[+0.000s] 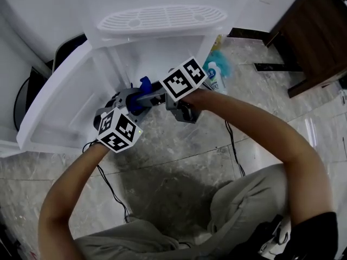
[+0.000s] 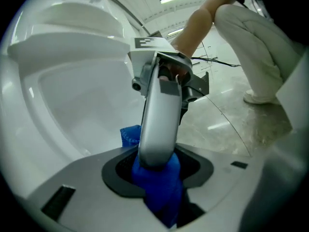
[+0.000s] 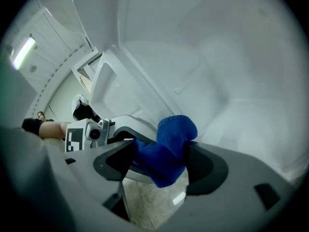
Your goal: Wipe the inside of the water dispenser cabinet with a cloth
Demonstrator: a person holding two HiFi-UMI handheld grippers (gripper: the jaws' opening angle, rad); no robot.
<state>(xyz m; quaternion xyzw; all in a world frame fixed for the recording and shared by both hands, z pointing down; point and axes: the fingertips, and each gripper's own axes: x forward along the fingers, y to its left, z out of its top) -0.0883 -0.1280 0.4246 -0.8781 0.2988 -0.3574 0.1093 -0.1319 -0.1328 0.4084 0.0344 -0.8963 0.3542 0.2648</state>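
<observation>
A blue cloth (image 1: 143, 84) is bunched at the mouth of the white dispenser cabinet (image 1: 146, 50), whose door (image 1: 59, 102) swings out to the left. My left gripper (image 2: 157, 170) is shut on the cloth (image 2: 161, 187). In the left gripper view one silver finger of the right gripper (image 2: 157, 115) lies over the cloth. My right gripper (image 3: 161, 163) stands open, its jaws spread wide around the same cloth (image 3: 169, 146). In the head view the two grippers cross in front of the opening, left gripper (image 1: 135, 103) below, right gripper (image 1: 150, 95) above.
The dispenser's slotted drip tray (image 1: 162, 18) sits above the opening. A spray bottle (image 1: 215, 76) and a teal duster (image 1: 221, 61) stand at the cabinet's right. Dark wooden furniture (image 1: 314, 31) is at the far right. Cables (image 1: 111, 191) trail over the marble floor.
</observation>
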